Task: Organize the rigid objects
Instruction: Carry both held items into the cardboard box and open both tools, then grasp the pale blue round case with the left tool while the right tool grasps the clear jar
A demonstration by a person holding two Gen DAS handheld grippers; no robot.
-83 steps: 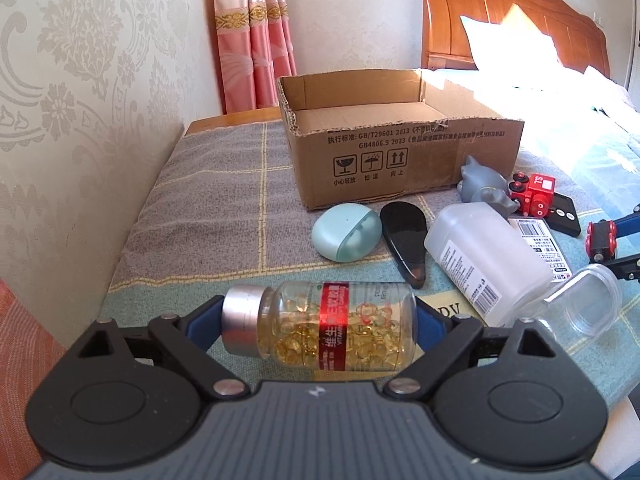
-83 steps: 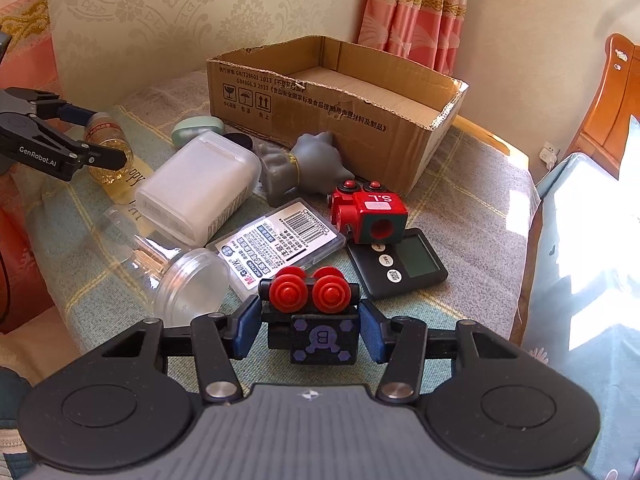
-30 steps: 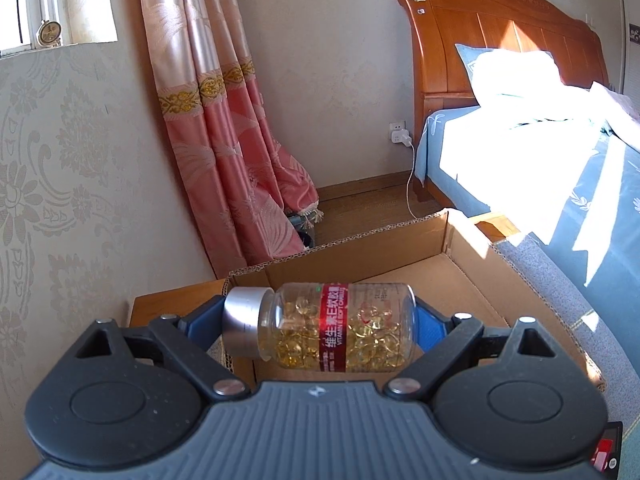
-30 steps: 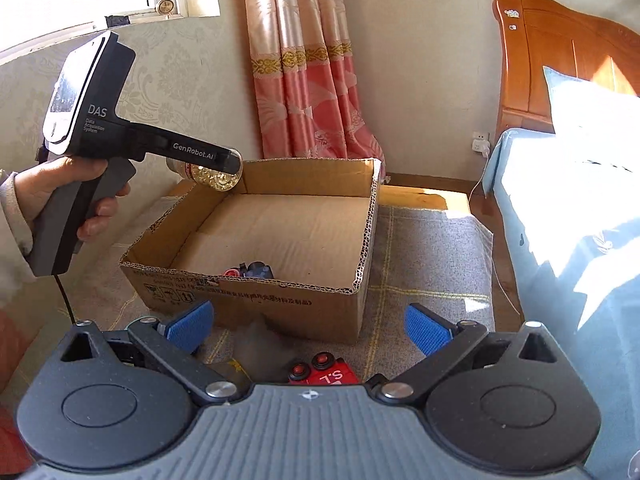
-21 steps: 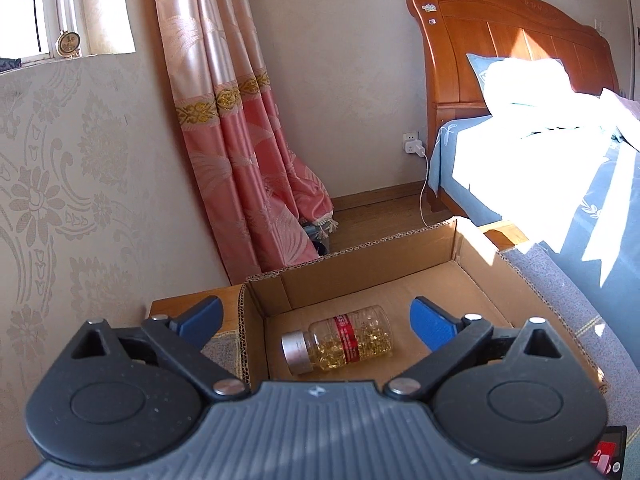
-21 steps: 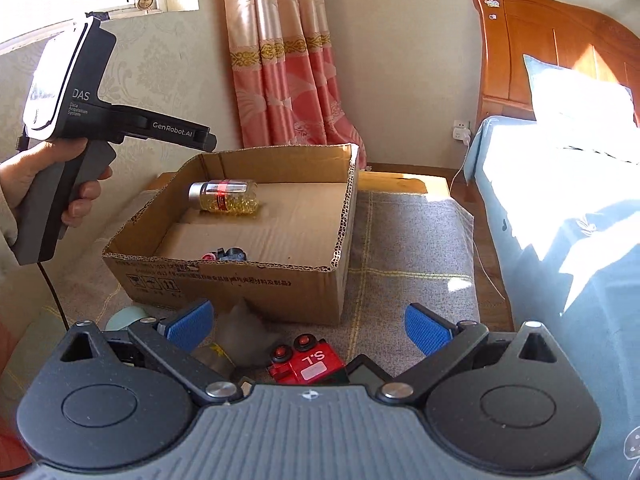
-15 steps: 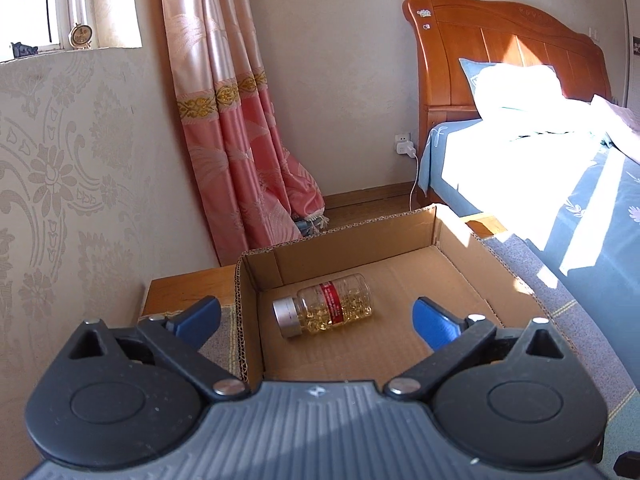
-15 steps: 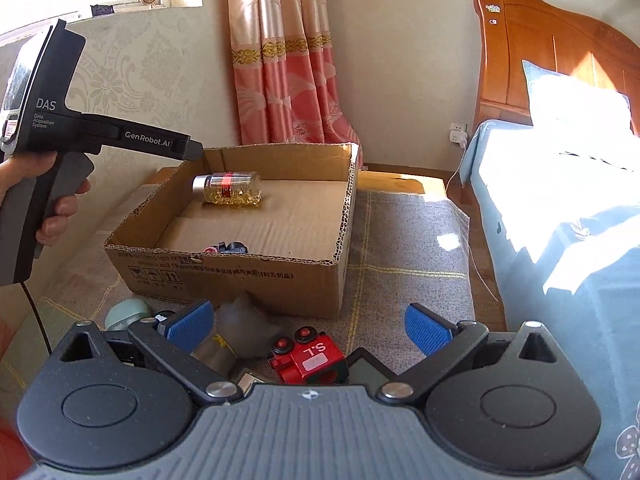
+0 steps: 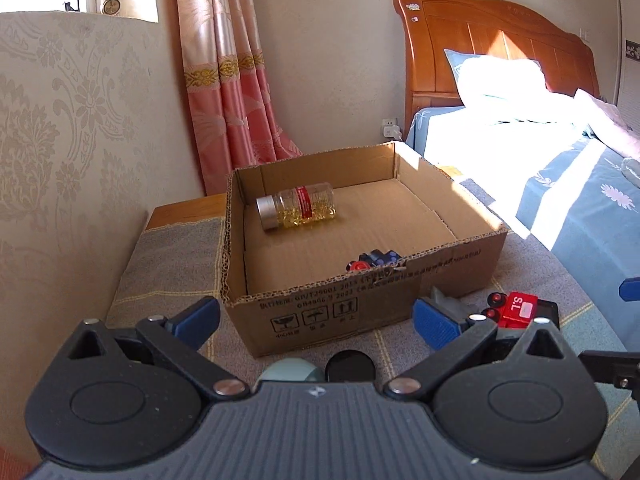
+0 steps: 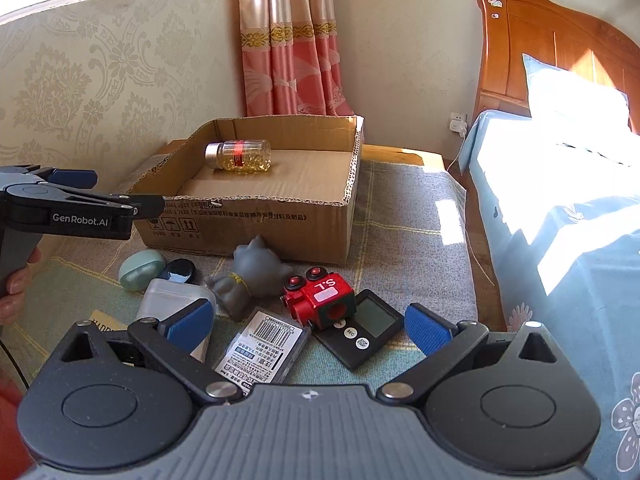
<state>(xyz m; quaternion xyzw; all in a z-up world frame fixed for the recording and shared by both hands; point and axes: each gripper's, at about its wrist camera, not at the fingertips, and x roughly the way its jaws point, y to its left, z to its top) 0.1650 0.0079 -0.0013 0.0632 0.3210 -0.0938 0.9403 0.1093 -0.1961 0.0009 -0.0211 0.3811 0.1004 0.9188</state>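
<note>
Two items, a capsule bottle (image 9: 298, 211) and toy block (image 9: 374, 259), lie in the cardboard box (image 9: 360, 292). Both grippers, left gripper (image 9: 316, 320) and right gripper (image 10: 308, 326), have jaws spread and empty; next likely the red toy cube (image 10: 320, 298).

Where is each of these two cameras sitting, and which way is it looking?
Left wrist view: on the left gripper, aimed down past its open blue pads at the cardboard box; no hand shows.
Right wrist view: on the right gripper, open, above the red toy, grey cat figure and timer; a hand holds the other gripper at the left edge.
Shared: both see the box, the capsule bottle lying in it, curtain and bed.
</note>
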